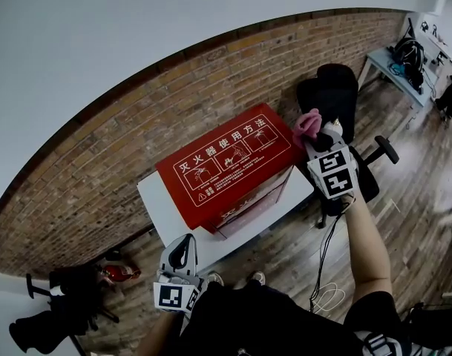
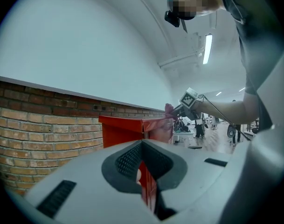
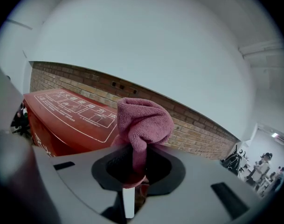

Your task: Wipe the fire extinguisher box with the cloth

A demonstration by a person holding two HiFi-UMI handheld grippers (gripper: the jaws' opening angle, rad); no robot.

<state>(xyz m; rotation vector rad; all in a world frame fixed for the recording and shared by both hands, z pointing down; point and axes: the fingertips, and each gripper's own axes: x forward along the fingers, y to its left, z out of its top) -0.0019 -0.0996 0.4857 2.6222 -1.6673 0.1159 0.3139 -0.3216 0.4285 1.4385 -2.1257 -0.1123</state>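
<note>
The red fire extinguisher box (image 1: 226, 162) with white instruction print on its lid stands on a white base (image 1: 153, 199) against the brick wall. My right gripper (image 1: 318, 136) hovers by the box's right end, shut on a bunched pink cloth (image 1: 309, 122). In the right gripper view the cloth (image 3: 142, 120) bulges up out of the right gripper (image 3: 135, 157), with the box lid (image 3: 72, 113) to its left. My left gripper (image 1: 182, 254) is low in front of the box's left corner, shut and holding nothing. The left gripper view looks past the left gripper (image 2: 142, 146) at the box (image 2: 123, 127) and the far cloth (image 2: 169, 109).
A black chair (image 1: 333, 87) stands just behind the box's right end. A table with dark gear (image 1: 392, 54) is at the far right. On the floor at the left lie a red object (image 1: 120, 273) and black stands (image 1: 62, 306). A white cable (image 1: 326, 295) lies near the person's feet.
</note>
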